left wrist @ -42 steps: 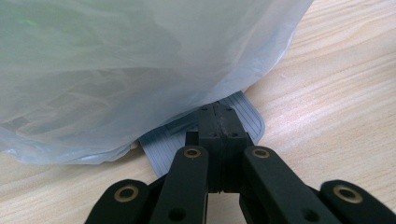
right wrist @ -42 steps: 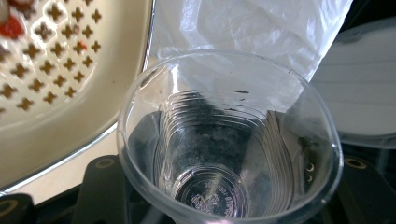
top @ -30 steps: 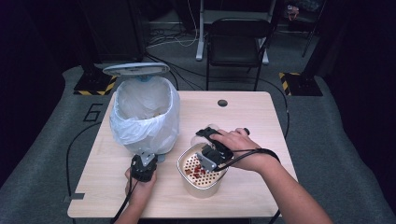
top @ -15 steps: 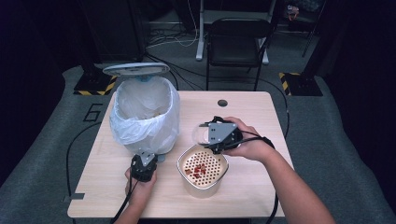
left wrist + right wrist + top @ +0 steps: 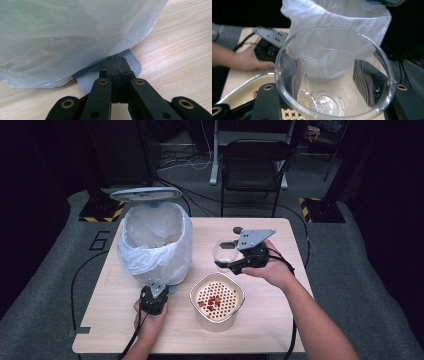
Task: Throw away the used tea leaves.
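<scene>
A clear plastic cup (image 5: pixel 225 251) lies on its side in my right gripper (image 5: pixel 231 259), which is shut on it above the table between the bin and the strainer bowl. In the right gripper view the cup (image 5: pixel 332 75) looks empty apart from droplets, with its mouth toward the camera. The white-bagged pedal bin (image 5: pixel 155 240) stands at the left with its lid (image 5: pixel 145 194) raised. My left gripper (image 5: pixel 152 297) is shut, its tips (image 5: pixel 116 61) resting on the bin's grey ribbed pedal (image 5: pixel 131 62). A cream bowl (image 5: pixel 239 307) holds a perforated strainer with red pieces.
A black folding chair (image 5: pixel 252 165) stands behind the table. Cables run over the grey floor on both sides. A small dark round disc (image 5: pixel 238 230) sits near the table's far edge. The bin bag (image 5: pixel 337 30) hangs close ahead of the cup.
My right gripper has lifted the cup off the strainer bowl and carried it up and away, turning it on its side. The left gripper has stayed on the pedal.
</scene>
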`<state>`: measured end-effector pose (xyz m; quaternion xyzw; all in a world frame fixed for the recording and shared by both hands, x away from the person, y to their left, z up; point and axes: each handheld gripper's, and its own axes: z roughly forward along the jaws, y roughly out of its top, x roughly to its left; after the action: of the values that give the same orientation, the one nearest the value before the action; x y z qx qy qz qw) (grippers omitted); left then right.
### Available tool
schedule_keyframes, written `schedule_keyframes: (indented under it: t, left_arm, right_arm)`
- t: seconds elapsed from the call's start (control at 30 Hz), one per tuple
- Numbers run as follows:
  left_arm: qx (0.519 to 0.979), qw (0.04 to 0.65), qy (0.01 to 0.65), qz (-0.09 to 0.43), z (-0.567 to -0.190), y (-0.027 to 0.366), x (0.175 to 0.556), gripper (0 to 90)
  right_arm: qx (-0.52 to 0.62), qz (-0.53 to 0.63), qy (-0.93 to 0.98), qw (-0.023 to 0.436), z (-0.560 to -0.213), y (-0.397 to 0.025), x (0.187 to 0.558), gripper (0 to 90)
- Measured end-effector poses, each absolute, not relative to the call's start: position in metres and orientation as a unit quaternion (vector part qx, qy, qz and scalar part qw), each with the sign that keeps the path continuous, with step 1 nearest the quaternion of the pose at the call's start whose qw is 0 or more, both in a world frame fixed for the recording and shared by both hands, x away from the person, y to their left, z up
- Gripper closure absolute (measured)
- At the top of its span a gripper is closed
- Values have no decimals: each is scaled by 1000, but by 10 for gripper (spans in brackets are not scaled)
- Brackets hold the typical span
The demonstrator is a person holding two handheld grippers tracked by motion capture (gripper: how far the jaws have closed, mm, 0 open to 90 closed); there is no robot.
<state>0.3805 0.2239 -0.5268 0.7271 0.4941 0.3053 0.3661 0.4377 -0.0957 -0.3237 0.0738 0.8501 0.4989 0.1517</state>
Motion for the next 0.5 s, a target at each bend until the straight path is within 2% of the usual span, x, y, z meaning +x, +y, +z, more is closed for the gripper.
schedule_keyframes:
  t: [0.07, 0.3, 0.5]
  left_arm:
    - [727, 367, 495, 304, -527, 224, 380, 900]
    - [730, 363, 494, 301, -526, 224, 380, 900]
    - [730, 364, 495, 300, -526, 224, 380, 900]
  right_arm:
    - [118, 519, 836, 135, -324, -105, 442, 391]
    - [177, 513, 825, 158, -334, -123, 447, 390]
    - [203, 514, 818, 159, -325, -124, 447, 391]
